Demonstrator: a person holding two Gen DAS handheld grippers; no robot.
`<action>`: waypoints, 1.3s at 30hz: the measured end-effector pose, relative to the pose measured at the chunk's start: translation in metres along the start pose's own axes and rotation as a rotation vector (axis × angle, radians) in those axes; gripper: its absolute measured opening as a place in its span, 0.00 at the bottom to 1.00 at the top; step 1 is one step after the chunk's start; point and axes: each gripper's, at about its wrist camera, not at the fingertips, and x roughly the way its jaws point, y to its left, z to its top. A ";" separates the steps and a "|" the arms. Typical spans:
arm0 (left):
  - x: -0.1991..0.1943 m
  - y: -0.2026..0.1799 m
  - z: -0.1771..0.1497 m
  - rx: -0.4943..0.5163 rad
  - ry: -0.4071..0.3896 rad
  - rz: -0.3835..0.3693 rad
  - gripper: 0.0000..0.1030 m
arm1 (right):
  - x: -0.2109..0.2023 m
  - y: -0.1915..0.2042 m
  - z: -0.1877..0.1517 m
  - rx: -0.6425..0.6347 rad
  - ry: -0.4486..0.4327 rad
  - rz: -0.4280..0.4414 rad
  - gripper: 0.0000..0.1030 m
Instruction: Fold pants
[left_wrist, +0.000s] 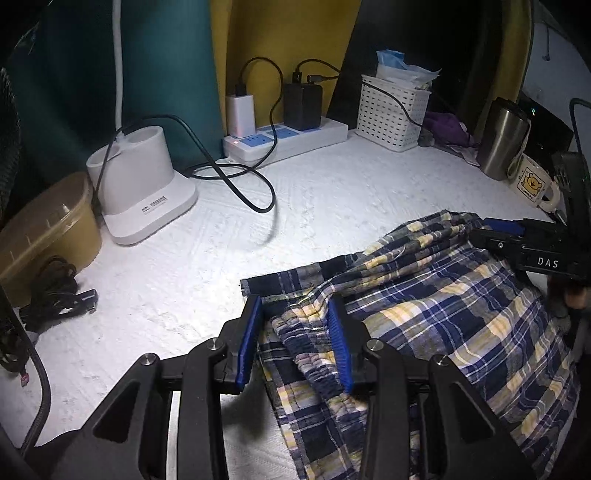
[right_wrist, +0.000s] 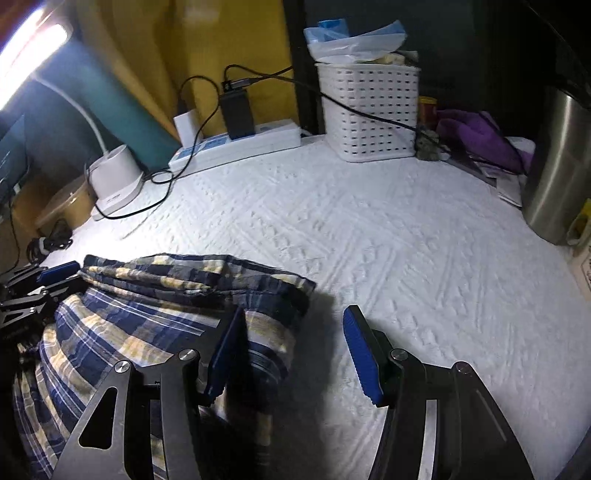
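Place: a lived-in home corner, likely a bedroom or dorm desk. Evidence: white quilted cloth (right_wrist: 369, 236) covering the desk; power strip (left_wrist: 286, 138) with chargers plugged in; white lamp base (left_wrist: 142, 184); white plastic basket (left_wrist: 393, 110) holding packets; steel tumbler (left_wrist: 502, 138); cartoon mug (left_wrist: 532, 181); lidded tan box (left_wrist: 46, 232); yellow and teal panels behind.

Dim room; a lamp bar (right_wrist: 29, 55) glares at upper left, the white worktop (right_wrist: 406, 240) bright mid-surface, fisheye corners dark and bent.
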 end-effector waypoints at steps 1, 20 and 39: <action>-0.002 0.001 0.001 -0.009 0.002 0.001 0.37 | -0.002 -0.001 0.000 0.004 -0.004 -0.010 0.57; -0.047 -0.006 -0.011 -0.097 -0.022 -0.088 0.59 | -0.052 0.013 -0.025 0.014 -0.024 0.058 0.57; -0.024 0.003 -0.036 -0.129 0.062 0.010 0.61 | -0.048 0.009 -0.062 -0.024 0.018 -0.043 0.57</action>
